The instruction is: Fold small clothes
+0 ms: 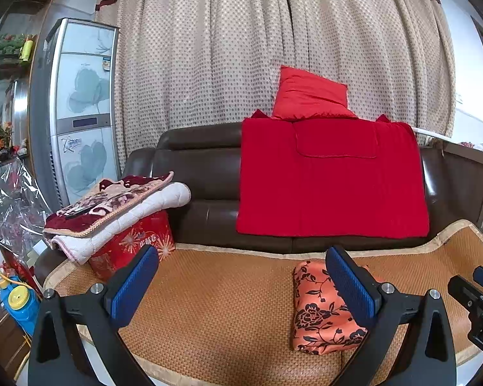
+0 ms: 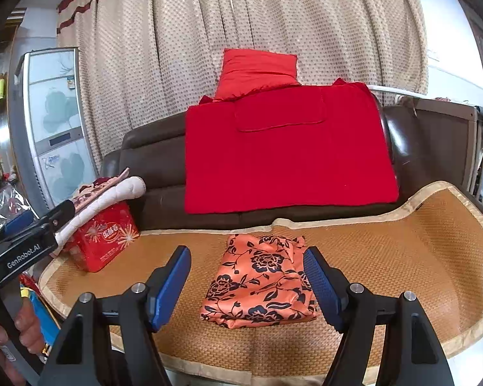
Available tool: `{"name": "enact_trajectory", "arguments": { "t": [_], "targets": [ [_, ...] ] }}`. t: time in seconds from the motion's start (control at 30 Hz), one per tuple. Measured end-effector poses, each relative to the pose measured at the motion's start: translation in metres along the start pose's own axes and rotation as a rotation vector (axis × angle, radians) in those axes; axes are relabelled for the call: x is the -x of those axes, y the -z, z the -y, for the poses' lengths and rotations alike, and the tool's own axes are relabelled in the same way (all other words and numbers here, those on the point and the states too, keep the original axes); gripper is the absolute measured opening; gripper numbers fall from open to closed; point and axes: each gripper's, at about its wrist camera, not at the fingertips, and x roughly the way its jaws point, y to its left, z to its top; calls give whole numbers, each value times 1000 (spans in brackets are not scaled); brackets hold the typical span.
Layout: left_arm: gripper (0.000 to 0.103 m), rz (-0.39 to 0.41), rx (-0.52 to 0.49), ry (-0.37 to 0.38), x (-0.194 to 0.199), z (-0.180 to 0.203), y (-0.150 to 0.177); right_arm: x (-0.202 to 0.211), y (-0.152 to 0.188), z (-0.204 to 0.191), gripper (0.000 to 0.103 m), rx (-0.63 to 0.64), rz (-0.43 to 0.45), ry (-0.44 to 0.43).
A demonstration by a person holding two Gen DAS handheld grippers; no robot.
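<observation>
An orange garment with a dark flower print [image 2: 260,283] lies folded into a compact block on the woven mat [image 2: 402,257] on the sofa seat. In the left wrist view it [image 1: 322,315] lies partly behind the right finger. My left gripper [image 1: 241,283] is open and empty, raised above the mat to the left of the garment. My right gripper [image 2: 246,284] is open and empty, raised in front of the garment. The left gripper's body [image 2: 25,244] shows at the left edge of the right wrist view.
A red blanket [image 1: 331,177] hangs over the brown sofa back, with a red pillow [image 1: 309,95] on top. Folded quilts [image 1: 119,209] sit on a red box [image 1: 135,244] at the mat's left end. A tall appliance [image 1: 80,112] and curtain stand behind.
</observation>
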Motion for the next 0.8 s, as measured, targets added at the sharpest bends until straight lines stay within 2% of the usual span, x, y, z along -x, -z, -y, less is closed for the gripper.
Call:
{"name": "enact_trajectory", "arguments": {
  "t": [0.5, 0.7, 0.8],
  "targets": [
    [103, -66, 24, -31, -46, -2, -1, -40, -11, -11, 75, 15, -57, -15],
    [103, -99, 22, -36, -78, 3, 6, -76, -6, -3, 75, 8, -112, -10],
    [103, -133, 38, -4, -110, 4, 12, -97, -4, 13, 75, -11, -133, -10]
  ]
}}
